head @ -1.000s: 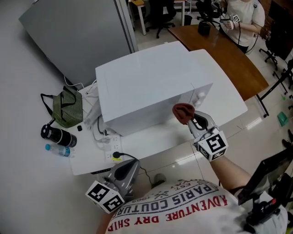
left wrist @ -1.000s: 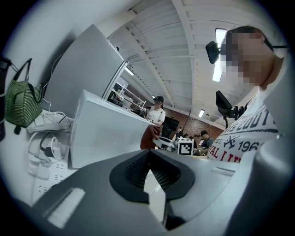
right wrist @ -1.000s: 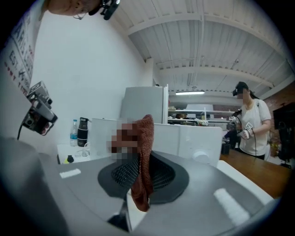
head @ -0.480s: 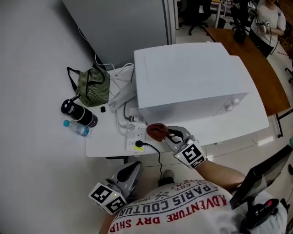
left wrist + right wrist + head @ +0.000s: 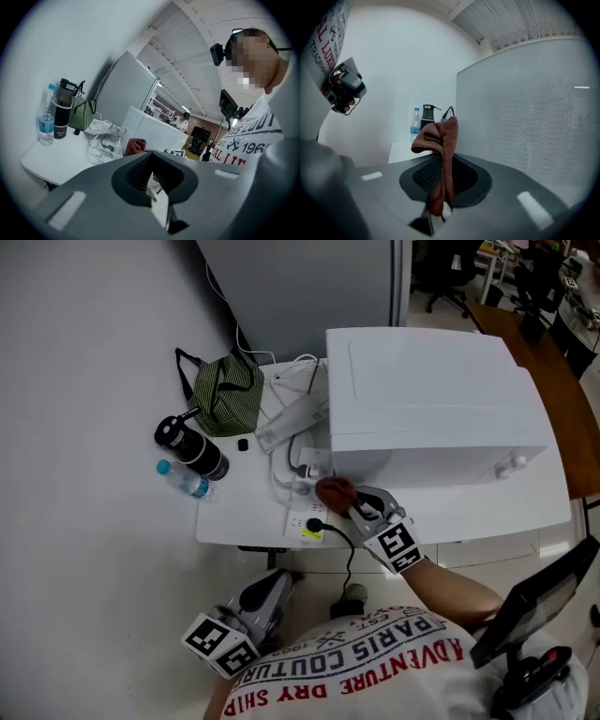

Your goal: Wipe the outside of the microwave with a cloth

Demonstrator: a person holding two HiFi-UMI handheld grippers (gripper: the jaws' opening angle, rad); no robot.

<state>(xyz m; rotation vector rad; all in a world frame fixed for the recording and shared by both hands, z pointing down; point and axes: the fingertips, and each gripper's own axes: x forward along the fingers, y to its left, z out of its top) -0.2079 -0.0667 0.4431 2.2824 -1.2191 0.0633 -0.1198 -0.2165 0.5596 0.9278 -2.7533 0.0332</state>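
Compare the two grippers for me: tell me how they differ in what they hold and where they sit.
The right gripper is shut on the red-brown cloth; the left gripper is shut on nothing. The right gripper is held over the table, beside the microwave side wall; the left gripper hangs low, off the table's front edge, near the person's shirt. Both are the same grey make, with jaws together.

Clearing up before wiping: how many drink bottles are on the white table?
2: a black flask and a clear water bottle, side by side near the striped bag, left of the microwave, which may hide others.
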